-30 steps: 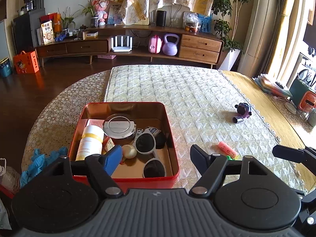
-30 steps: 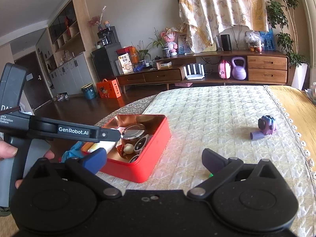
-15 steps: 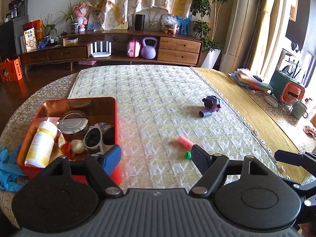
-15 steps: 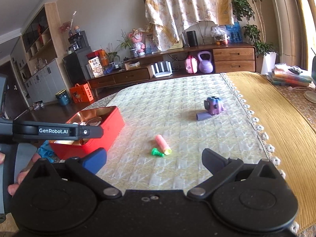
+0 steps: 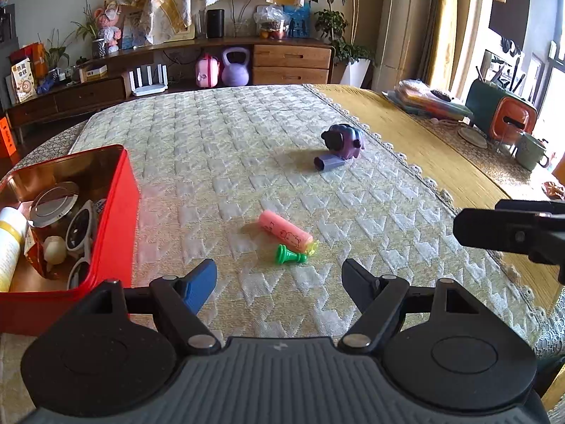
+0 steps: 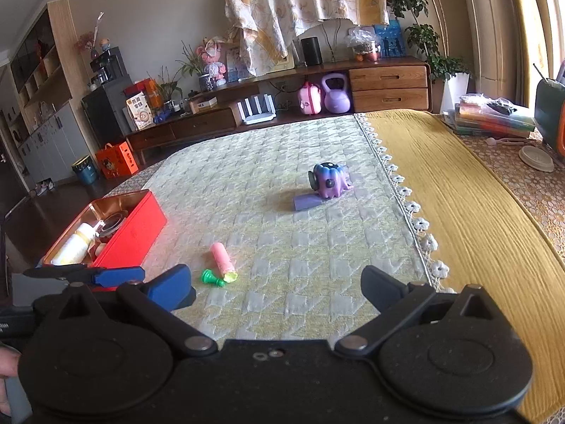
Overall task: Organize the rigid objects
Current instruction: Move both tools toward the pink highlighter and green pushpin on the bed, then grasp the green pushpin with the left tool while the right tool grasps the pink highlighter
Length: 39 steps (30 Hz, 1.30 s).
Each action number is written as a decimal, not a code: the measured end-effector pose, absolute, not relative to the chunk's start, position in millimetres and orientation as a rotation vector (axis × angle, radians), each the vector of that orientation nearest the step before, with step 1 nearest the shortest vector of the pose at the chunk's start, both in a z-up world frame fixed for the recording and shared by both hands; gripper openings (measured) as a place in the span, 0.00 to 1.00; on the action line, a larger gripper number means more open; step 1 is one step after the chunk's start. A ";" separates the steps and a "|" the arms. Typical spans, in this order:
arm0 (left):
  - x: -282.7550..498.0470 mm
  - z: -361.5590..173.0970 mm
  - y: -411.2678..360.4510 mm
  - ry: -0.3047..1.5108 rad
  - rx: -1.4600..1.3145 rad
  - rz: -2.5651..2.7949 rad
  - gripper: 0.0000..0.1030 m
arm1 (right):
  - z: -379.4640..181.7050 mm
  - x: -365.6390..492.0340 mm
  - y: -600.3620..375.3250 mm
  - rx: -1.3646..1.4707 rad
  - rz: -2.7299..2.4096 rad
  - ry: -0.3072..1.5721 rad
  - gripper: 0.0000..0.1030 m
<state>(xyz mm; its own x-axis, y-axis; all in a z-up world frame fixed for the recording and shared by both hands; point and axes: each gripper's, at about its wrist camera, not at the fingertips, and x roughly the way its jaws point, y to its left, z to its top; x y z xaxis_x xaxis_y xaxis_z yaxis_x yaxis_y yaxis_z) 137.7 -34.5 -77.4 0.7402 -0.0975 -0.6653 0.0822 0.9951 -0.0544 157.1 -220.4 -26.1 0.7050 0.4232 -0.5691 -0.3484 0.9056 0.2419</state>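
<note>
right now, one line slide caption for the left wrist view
Open left gripper above a quilted cloth, facing a pink tube and green chess pawn, red tin at left.

Both wrist views look downward across the quilted mat (image 5: 282, 134) (shared), side by side.

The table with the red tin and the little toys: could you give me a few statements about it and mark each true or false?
1. The pink tube lies inside the red tin. False: it lies on the quilted cloth, outside the tin.
2. The green pawn lies right beside the pink tube. True.
3. The left gripper is clamped on the pawn. False: its jaws stand open and empty.
4. White sunglasses sit in the tin. True.
5. The purple toy is farther from the tin than the pink tube. True.
6. The right gripper holds the purple toy. False: it is open and empty.
</note>
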 end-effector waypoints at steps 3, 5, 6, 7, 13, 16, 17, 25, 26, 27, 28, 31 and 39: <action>145.3 -86.9 -38.3 0.743 -0.010 -0.090 0.75 | -30.5 171.0 -211.5 0.090 0.457 0.683 0.99; 149.5 -91.8 -39.4 0.742 -0.011 -0.096 0.75 | -34.2 182.7 -205.5 0.066 0.482 0.708 0.97; 150.2 -94.3 -40.8 0.738 -0.003 -0.097 0.75 | -36.1 188.3 -202.5 0.055 0.494 0.719 0.97; 150.9 -96.6 -42.3 0.734 0.008 -0.096 0.75 | -37.9 195.3 -199.5 0.045 0.506 0.731 0.96; 161.6 -110.2 -45.6 0.732 0.023 -0.096 0.75 | -50.5 231.9 -184.6 0.053 0.594 0.812 0.86; 166.6 -112.6 -43.8 0.723 0.013 -0.092 0.75 | -56.0 245.2 -174.9 0.056 0.626 0.855 0.78; 168.6 -113.5 -43.6 0.722 0.009 -0.095 0.72 | -56.8 248.8 -170.8 0.057 0.642 0.865 0.77; 173.2 -116.6 -48.1 0.693 0.037 -0.112 0.59 | -65.8 262.3 -137.7 0.003 0.704 0.910 0.47; 173.1 -116.8 -49.1 0.688 0.045 -0.117 0.56 | -66.6 262.9 -134.6 -0.004 0.707 0.913 0.45; 172.8 -116.8 -50.1 0.684 0.050 -0.122 0.53 | -67.7 263.3 -131.7 -0.011 0.711 0.916 0.41; 172.7 -116.8 -50.7 0.681 0.052 -0.127 0.51 | -68.8 263.5 -129.5 -0.015 0.714 0.920 0.37; 172.8 -117.1 -53.0 0.674 0.065 -0.134 0.40 | -71.8 264.5 -125.3 -0.035 0.718 0.932 0.27; 170.0 -116.7 -55.5 0.668 0.076 -0.147 0.25 | -72.8 265.4 -125.2 -0.040 0.687 0.919 0.14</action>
<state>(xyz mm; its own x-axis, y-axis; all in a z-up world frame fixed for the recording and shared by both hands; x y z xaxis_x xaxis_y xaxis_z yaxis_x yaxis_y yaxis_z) 170.0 -55.5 -116.7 0.7755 -0.1112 -0.6215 0.1596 0.9869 0.0227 265.4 -125.2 -72.8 0.4105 0.5294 -0.7424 -0.5620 0.7881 0.2512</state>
